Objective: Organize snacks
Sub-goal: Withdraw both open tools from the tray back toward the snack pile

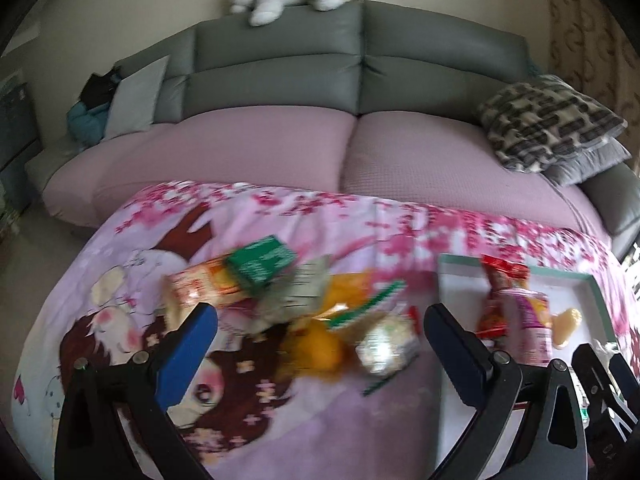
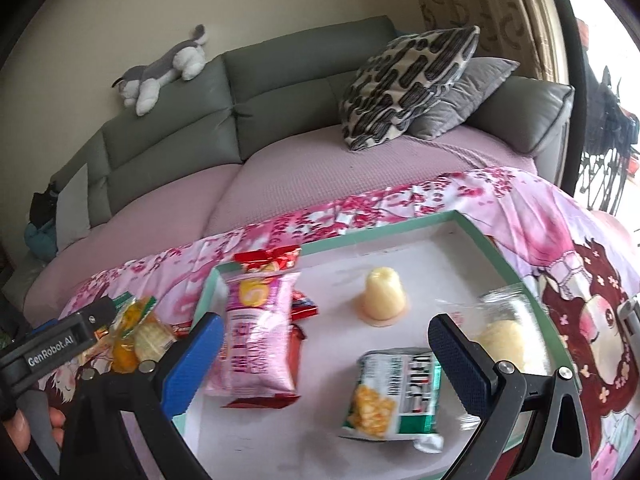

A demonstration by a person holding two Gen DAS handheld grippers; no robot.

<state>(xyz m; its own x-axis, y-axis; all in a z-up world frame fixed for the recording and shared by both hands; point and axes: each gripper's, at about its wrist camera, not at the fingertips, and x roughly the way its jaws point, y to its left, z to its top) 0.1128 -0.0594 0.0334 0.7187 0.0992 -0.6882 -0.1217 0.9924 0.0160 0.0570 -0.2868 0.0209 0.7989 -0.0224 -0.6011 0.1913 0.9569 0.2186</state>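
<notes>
We hold both claws spread wide and empty: our left gripper (image 1: 320, 344) near the snack pile (image 1: 304, 300), our right gripper (image 2: 326, 354) over the tray (image 2: 424, 264).

A home living room: a grey sofa (image 2: 280, 92) with pink seat covers, a plush husky (image 2: 160, 72) on its backrest, patterned throw pillows (image 2: 408, 84), curtains (image 2: 480, 4).
</notes>
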